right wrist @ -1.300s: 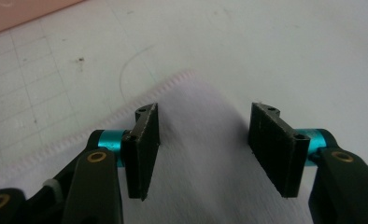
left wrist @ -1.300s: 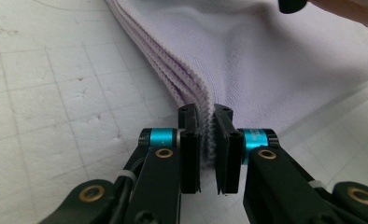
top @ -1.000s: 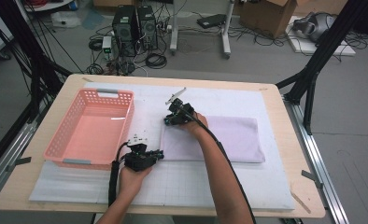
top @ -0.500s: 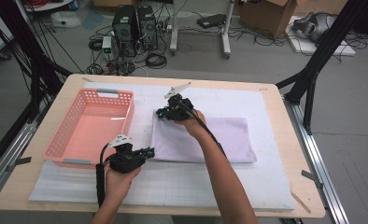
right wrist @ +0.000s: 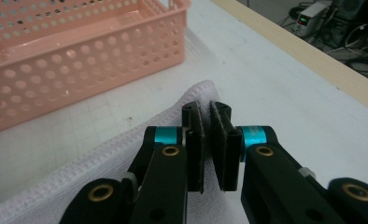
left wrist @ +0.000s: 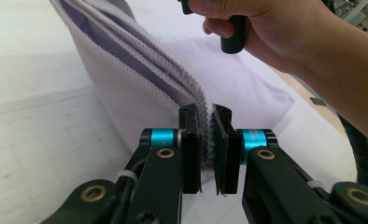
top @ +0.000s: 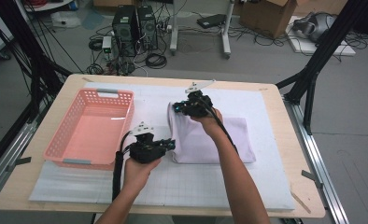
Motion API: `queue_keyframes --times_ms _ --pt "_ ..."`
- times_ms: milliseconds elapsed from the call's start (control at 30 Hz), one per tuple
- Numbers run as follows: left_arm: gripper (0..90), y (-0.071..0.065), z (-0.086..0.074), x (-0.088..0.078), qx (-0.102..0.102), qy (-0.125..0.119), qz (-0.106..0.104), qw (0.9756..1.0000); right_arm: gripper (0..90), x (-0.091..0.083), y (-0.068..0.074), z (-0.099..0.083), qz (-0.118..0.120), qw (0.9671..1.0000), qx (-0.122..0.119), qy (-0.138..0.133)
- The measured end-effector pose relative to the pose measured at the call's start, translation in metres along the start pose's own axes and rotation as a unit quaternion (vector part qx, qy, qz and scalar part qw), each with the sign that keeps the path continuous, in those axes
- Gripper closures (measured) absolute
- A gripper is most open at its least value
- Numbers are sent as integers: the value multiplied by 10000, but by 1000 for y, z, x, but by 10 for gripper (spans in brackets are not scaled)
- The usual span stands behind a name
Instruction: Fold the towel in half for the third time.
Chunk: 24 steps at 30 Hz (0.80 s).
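Left gripper (top: 169, 144), right gripper (top: 178, 108); clamped

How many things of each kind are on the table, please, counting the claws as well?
Pale lilac folded cloth towel: 1
Pink perforated plastic basket: 1
White gridded mat: 1
Black two-jaw claws, left claw and right claw, each shut on the towel's edge: 2
Total: 5

Our forearms are bare, without sleeves. Our left gripper (left wrist: 208, 149) and right gripper (right wrist: 209, 142) are black, with cyan collars behind the jaws, brass-coloured pivot screws, grey three-cornered top plates and thick black trailing cables.
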<state>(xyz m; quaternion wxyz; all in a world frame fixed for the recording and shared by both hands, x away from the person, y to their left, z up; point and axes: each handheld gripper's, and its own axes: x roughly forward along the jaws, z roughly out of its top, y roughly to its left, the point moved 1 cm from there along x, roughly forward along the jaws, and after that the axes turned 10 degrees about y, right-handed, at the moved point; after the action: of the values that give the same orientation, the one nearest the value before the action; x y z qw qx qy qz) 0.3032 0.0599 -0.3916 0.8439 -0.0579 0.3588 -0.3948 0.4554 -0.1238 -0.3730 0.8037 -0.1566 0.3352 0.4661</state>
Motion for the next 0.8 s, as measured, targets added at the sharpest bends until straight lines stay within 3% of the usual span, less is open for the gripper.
queue_keyframes --times_ms 267,533,633,700,800 --pt "824 -20 13 37 181 200 -139 9995 846 -20 -20 -27 -276 9994 198 -38" --pt "803 -33 21 65 290 219 -175 9992 847 -38 -36 -48 -512 9981 339 -62" --pt "657 -37 20 73 360 153 -171 9991 848 -48 -44 -61 -535 9977 406 -113" --pt "617 -38 20 74 434 106 -137 9989 849 -51 -46 -64 -558 9976 391 -104" --pt "478 -38 20 69 702 -89 -162 9974 849 -58 -53 -73 -639 9967 486 -102"
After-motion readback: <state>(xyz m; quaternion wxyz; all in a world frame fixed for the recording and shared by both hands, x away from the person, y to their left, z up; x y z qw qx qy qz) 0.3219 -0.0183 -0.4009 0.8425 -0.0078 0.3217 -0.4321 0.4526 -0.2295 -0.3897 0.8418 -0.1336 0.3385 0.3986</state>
